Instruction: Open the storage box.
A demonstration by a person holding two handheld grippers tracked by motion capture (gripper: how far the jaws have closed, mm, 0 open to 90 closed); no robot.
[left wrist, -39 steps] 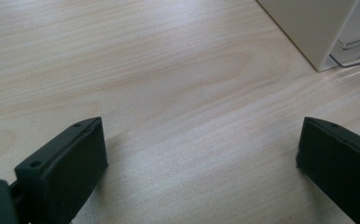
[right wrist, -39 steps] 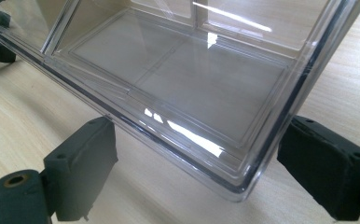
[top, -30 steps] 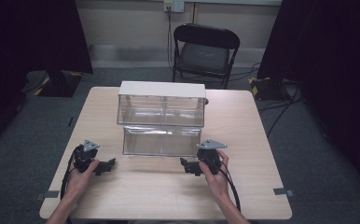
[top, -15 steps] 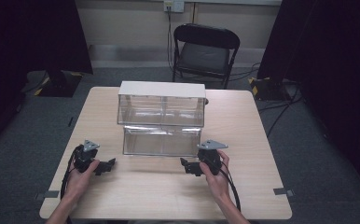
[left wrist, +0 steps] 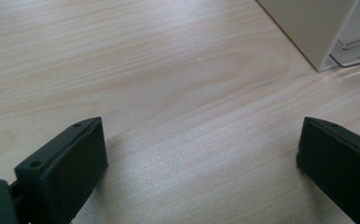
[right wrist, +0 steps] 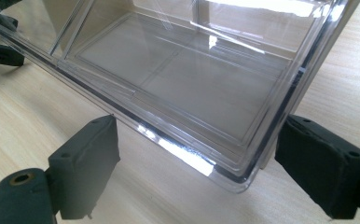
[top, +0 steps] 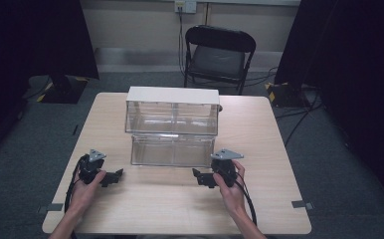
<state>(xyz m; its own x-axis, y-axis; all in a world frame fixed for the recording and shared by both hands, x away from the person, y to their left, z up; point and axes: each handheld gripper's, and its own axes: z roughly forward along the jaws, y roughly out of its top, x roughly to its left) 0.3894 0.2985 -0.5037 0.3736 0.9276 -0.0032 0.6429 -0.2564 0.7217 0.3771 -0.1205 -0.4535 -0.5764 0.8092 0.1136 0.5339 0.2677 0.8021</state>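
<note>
While both hands rest low on the desk (top: 180, 209), the left tool (top: 111, 178) gapes wide over bare wood, gripping nothing; white-topped box corner (left wrist: 315, 28) ahead to its right. Right tool (top: 203, 178), jaws also spread and empty, sits just beside the clear drawer (right wrist: 183, 79), its front edge between them.
</note>
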